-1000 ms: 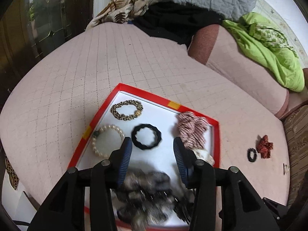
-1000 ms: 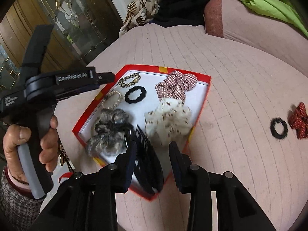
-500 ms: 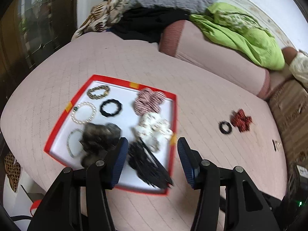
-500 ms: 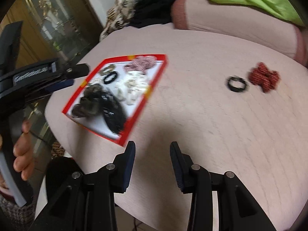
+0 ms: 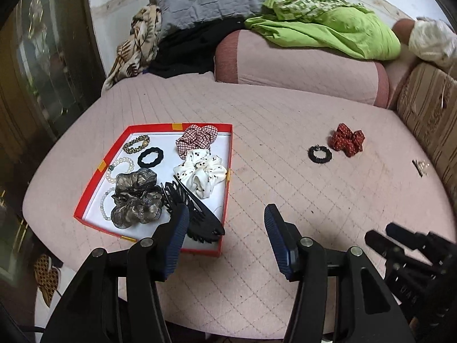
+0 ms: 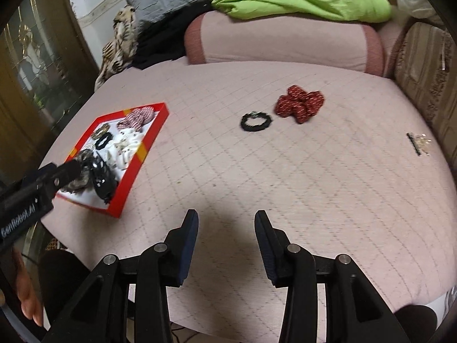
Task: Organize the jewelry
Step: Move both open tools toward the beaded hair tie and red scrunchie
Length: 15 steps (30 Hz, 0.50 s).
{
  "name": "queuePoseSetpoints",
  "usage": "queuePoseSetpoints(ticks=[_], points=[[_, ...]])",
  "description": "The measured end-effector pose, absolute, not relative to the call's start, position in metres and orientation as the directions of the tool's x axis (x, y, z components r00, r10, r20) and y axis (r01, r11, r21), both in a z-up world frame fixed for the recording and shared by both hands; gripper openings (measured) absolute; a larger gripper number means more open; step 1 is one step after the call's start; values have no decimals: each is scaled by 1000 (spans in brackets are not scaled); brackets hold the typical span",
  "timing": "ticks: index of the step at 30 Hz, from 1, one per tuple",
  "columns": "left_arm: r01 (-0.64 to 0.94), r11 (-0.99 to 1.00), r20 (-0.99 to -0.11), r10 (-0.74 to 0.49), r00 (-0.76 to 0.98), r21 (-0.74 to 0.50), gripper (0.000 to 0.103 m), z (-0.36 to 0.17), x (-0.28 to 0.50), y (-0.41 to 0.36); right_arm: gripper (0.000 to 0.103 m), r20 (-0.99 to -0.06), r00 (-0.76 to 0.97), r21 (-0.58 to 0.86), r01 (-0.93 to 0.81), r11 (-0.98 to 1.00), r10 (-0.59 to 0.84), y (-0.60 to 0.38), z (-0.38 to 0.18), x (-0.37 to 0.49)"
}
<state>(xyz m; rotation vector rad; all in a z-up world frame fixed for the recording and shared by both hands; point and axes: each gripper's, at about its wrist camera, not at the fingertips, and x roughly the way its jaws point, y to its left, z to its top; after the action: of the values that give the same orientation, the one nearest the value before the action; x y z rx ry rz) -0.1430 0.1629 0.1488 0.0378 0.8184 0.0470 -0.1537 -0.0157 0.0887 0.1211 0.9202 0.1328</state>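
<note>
Both grippers hang with jaws spread and nothing between them above a pink quilted bed [image 5: 285, 131], the jewelry split between a tray and the bare cover.

The red-rimmed tray [image 5: 230, 154] sits toward the left side of the bed; inside lie a grey-brown scrunchie [image 5: 134, 200], a white dotted scrunchie [image 5: 201, 173], a checked scrunchie [image 5: 195, 138], a black hair claw [image 5: 197, 214], a black hair tie [image 5: 150, 157] and beaded bracelets. Well to its right, on the quilt, a red dotted scrunchie [image 6: 300, 105] lies just beside a small black hair tie [image 6: 255, 121]; farther right sits a small clip [image 6: 417, 143], perhaps a hairpin. The left gripper [image 5: 225, 228] overlaps the tray's near corner; the right gripper [image 6: 226, 228] is over bare quilt.
</note>
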Motion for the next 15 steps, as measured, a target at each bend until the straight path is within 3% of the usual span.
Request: queuePoseSetpoints(ticks=[15], points=[[20,996,-749,56,660,92,58,138,-148,142,51,-780,613,158,1,987,124,-32,87,-157]])
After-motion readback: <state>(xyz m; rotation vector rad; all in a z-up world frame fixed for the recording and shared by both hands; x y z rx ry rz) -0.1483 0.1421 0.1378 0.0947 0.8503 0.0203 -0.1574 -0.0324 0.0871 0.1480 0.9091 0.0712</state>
